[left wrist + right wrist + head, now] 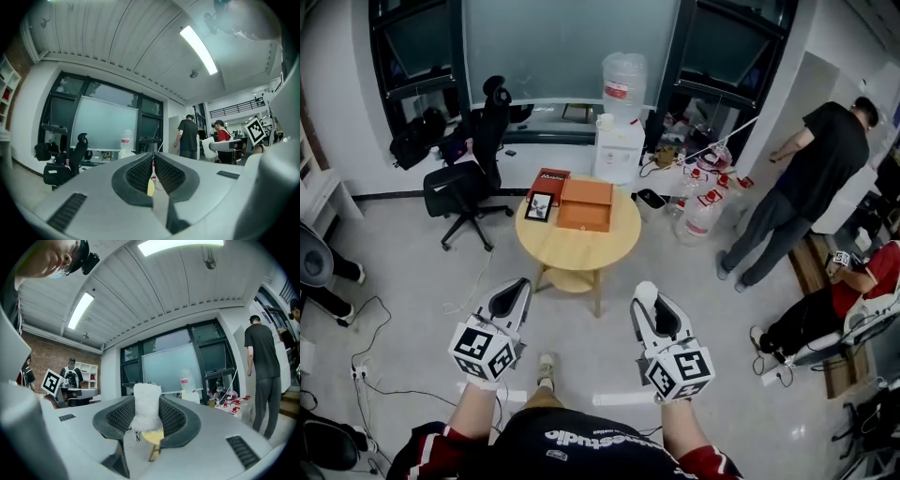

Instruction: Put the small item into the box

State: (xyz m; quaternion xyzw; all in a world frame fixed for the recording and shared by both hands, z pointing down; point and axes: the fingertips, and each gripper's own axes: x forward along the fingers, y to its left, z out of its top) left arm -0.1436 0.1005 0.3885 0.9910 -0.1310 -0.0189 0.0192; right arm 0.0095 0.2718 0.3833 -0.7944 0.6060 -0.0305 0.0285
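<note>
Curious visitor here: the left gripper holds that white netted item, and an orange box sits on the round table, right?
No: the right gripper holds the item, as the right gripper view shows; the left gripper is shut, empty. The box does sit on the table.

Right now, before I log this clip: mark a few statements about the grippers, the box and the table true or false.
1. The right gripper is clamped on a white mesh-wrapped item. True.
2. The left gripper holds an item too. False: its jaws are together with nothing between them.
3. The orange box sits on the round wooden table. True.
4. Both grippers hang over the table. False: they are short of it, above the floor.
</note>
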